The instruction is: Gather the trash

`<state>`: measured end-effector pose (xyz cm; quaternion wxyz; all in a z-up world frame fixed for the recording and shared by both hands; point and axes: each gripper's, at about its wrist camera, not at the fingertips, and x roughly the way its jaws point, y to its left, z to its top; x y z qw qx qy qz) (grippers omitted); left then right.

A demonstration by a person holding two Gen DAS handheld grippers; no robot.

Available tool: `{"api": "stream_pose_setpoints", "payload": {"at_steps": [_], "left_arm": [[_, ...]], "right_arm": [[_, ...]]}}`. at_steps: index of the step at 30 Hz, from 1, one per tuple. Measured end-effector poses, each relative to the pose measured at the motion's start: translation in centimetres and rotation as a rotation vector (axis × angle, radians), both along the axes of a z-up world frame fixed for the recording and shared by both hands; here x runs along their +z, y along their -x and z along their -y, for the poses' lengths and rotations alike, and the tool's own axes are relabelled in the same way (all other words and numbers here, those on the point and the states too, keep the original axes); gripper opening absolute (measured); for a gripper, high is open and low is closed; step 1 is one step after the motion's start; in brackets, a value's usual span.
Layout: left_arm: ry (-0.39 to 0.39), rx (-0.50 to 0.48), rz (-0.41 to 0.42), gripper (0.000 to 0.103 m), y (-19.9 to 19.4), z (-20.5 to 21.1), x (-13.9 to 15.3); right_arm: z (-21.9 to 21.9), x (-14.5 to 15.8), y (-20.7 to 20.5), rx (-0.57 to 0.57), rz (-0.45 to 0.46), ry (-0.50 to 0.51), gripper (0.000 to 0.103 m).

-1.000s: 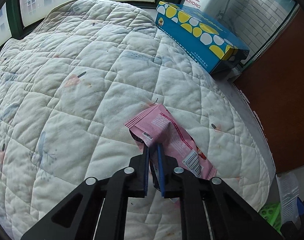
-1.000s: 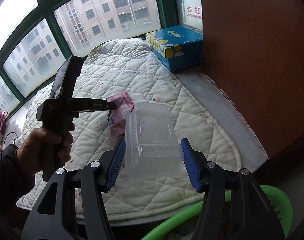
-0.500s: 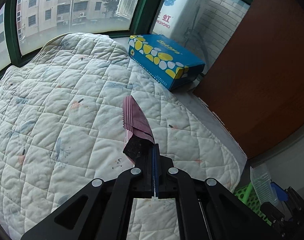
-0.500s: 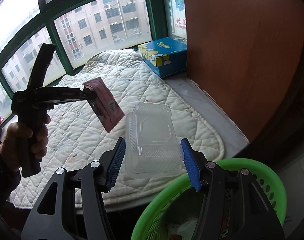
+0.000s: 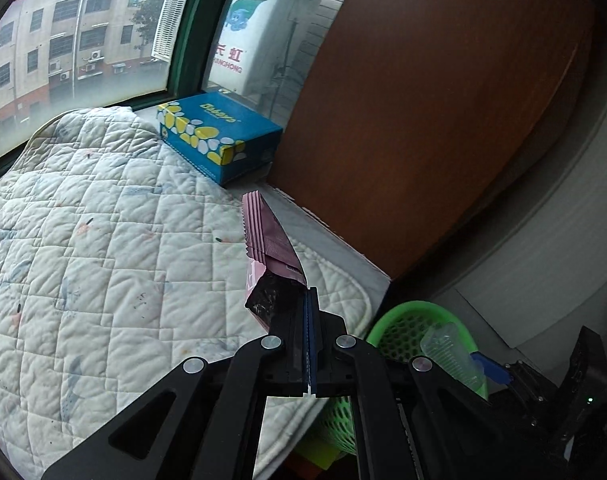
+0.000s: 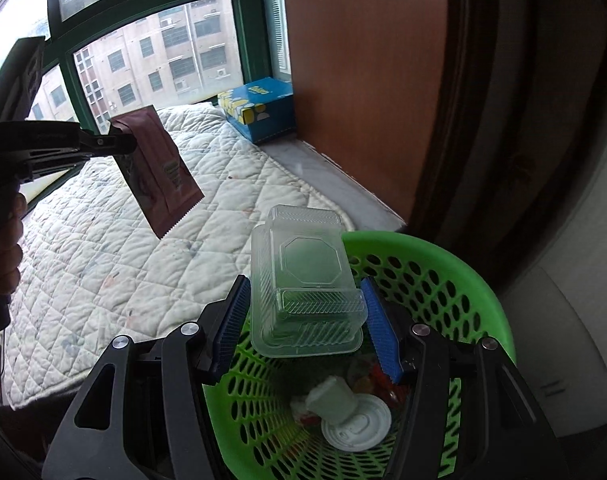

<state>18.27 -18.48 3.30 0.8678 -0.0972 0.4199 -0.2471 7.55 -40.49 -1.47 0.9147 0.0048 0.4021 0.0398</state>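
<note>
My left gripper (image 5: 308, 300) is shut on a pink snack wrapper (image 5: 269, 248) and holds it in the air above the quilt; the wrapper also shows in the right wrist view (image 6: 159, 172), hanging from the left gripper (image 6: 123, 142). My right gripper (image 6: 303, 300) is shut on a clear plastic clamshell box (image 6: 303, 288) and holds it over the green trash basket (image 6: 455, 280). The basket (image 5: 399, 324) lies to the lower right in the left wrist view. In it are a white cup and a lid (image 6: 355, 424).
A white quilted cover (image 5: 103, 248) lies over the window ledge. A blue tissue box (image 5: 219, 140) stands at its far end by the window. A brown wooden panel (image 5: 423, 120) rises on the right, beside the basket.
Both grippers have swung right toward the basket. The left lifted the wrapper off the quilt and carried it up. The right brought the clamshell from above the quilt to over the basket.
</note>
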Motion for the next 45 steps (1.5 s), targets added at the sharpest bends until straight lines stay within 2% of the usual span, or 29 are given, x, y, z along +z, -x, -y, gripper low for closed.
{"api": "stream_pose_setpoints", "payload": {"at_steps": [5,12,24,25,27,29,33,39,43,45], "left_arm": [[0.026,-0.090,0.005,0.000,2.3,2.9,1.0],[0.040,-0.188,0.006,0.000,4.6,6.5,1.3],[0.016,-0.332,-0.089,0.001,6.2,10.6,-2.0],[0.014,-0.336,-0.102,0.003,6.2,10.7,-2.3],[0.007,-0.342,-0.110,0.022,6.1,10.9,-3.0],[-0.009,-0.338,-0.111,0.032,6.2,10.9,-3.6],[-0.024,-0.319,-0.118,0.039,6.2,10.2,-4.4],[-0.093,-0.231,-0.068,0.053,7.0,7.5,-4.2],[-0.142,-0.170,-0.032,0.057,6.7,5.4,-4.1],[-0.159,-0.137,-0.014,0.063,6.7,4.1,-3.9]], "right_arm": [[1.5,-0.5,1.7,-0.057,-0.013,0.028,0.057],[3.8,-1.1,4.1,-0.127,-0.028,0.005,0.058],[5.8,-1.6,6.1,-0.182,-0.018,-0.048,0.061],[5.8,-1.6,6.3,-0.183,-0.016,-0.051,0.062],[5.8,-1.6,6.5,-0.184,-0.013,-0.060,0.062],[5.7,-1.7,6.6,-0.187,-0.013,-0.068,0.062],[5.6,-1.8,6.6,-0.190,-0.014,-0.092,0.062],[4.4,-1.5,6.7,-0.173,-0.005,-0.109,0.069],[3.1,-1.3,6.3,-0.154,0.003,-0.123,0.073],[2.4,-1.1,6.0,-0.143,0.008,-0.132,0.075]]}}
